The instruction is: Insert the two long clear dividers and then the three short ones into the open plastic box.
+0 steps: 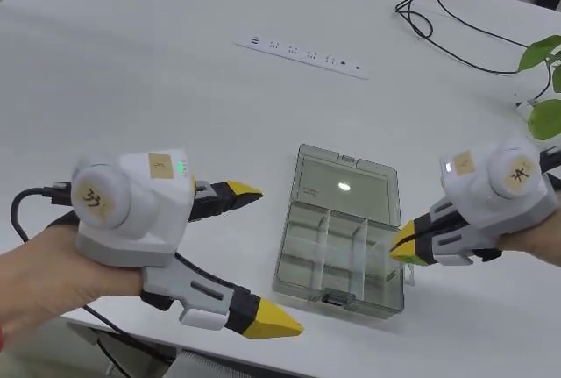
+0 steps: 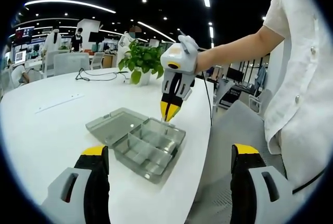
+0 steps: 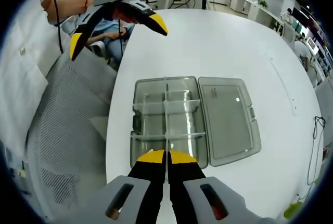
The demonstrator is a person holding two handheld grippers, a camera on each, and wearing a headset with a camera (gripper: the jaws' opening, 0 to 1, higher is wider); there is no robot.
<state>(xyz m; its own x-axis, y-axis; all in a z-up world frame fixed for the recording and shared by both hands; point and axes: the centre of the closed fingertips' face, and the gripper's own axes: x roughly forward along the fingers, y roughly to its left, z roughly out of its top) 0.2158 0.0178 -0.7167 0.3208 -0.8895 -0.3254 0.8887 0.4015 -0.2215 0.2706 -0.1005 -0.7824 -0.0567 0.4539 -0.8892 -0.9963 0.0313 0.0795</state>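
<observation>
Smoky clear plastic makes up the open box (image 1: 302, 295), which sits on the white surface (image 1: 175, 89) near its front edge, with the lid (image 1: 346, 183) laid flat on the far side.

Head view: your right gripper (image 1: 405, 248) has its jaws pressed together, the tips just at the box's right wall. Whether a thin clear piece is pinched between them cannot be told. Your left gripper (image 1: 259, 257) stands apart to the left of the box, jaws spread wide and holding nothing. The right is plainly the nearer of the two.

Left gripper view: the box (image 2: 132, 164) lies ahead of your spread jaws and beyond their tips. The right gripper (image 2: 169, 112) points steeply down over the box's far end.

Right gripper view: the box (image 3: 134, 146) lies straight ahead of the closed jaws, and its long axis runs on in the line they point. The lid (image 3: 229, 117) lies to the right in this view. Clear dividers (image 3: 166, 115) stand inside, one along that axis and two crossing it (image 3: 182, 103); any others are too faint to count. A further insertion would probably depend on keeping the piece upright and square to the walls, whose slots are too small to make out.
</observation>
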